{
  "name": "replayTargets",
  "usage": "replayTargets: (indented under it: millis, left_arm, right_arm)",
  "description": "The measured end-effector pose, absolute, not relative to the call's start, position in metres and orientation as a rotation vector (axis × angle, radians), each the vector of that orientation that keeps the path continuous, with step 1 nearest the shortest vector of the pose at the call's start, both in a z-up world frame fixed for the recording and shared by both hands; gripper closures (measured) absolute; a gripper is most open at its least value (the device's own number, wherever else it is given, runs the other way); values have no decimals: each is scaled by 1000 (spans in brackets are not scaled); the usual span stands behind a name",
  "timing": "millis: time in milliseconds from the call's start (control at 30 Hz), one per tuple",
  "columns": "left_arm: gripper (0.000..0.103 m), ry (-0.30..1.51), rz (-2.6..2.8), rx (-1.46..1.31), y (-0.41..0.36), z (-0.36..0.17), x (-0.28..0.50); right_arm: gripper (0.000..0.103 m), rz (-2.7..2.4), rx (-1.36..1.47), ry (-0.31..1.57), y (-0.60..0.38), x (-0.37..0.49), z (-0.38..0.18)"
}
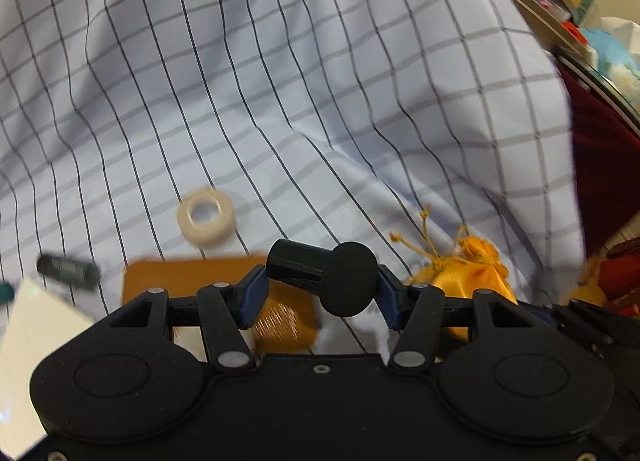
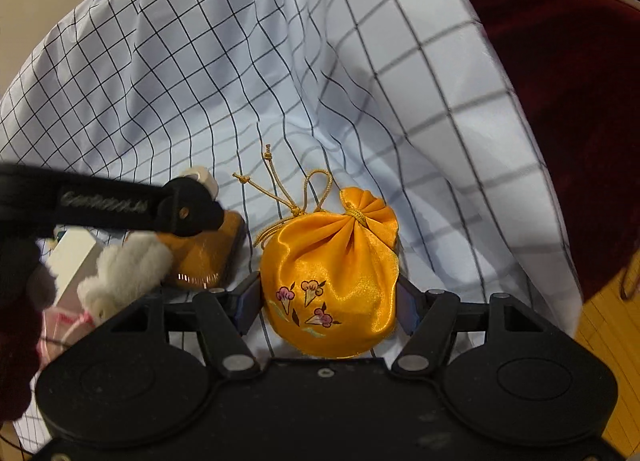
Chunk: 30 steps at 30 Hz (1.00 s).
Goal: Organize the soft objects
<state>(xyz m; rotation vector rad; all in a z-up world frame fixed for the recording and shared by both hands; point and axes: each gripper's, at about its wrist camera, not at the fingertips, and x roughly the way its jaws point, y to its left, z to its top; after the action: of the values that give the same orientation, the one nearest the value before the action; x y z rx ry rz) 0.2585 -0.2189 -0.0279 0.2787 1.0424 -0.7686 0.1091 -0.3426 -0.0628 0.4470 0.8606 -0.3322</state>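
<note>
- Pouch (image 2: 332, 281): the yellow satin drawstring pouch with small embroidered flowers lies on the checked cloth (image 2: 280, 61), sitting right between the two fingers of the right gripper (image 2: 330, 307).
- Those fingers stand on either side of its belly, about touching the satin; whether they are really squeezing it I cannot tell from here.
- The gold cords (image 2: 280, 189) trail loose on the cloth beyond the gathered neck, well clear of the fingers.
- The left gripper (image 1: 320, 293) pinches a black peg-like thing with a round flat head (image 1: 320, 273), so that hand is taken.
- Just to the pouch's left sit a glossy amber block (image 2: 208, 257) and a white fluffy piece (image 2: 124, 273); a roll of white tape (image 1: 206, 217) lies farther out.
- To do this well, I'd say close slowly on the fattest part of the pouch, low down: satin is slippery and the filling will likely shift under pressure.
- Lift straight up first, so the cords drag free without catching the amber block.
- Keep the left hand's load away from the pouch; the two tools are close together and could knock.
</note>
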Motion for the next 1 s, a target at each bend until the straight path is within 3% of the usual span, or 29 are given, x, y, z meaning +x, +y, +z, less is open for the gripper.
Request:
replayTargets:
  millis: [467, 1000]
  left_arm:
    - [49, 971, -657, 143, -128, 8, 152]
    - [49, 950, -338, 24, -42, -22, 73]
  right_arm:
    - [37, -272, 441, 824, -300, 36, -48]
    - [37, -108, 399, 787, -242, -17, -31]
